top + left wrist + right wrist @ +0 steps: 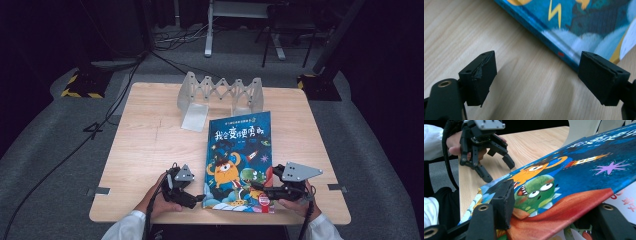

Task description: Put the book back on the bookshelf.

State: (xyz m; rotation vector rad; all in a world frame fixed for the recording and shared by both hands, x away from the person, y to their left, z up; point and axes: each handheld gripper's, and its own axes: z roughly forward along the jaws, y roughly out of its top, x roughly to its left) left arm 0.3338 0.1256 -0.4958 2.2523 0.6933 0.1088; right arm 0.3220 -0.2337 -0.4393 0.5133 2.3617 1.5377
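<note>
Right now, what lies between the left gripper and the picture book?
Only bare wooden table: in the left gripper view, the open left gripper stands just short of the picture book edge.

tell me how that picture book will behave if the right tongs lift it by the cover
The picture book probably has a stiff board cover: in the right gripper view its lifted cover stays flat with the right tongs around its edge. Lifted by the cover alone, the pages would likely hang open. Its glossy face may slip on the table.
</note>
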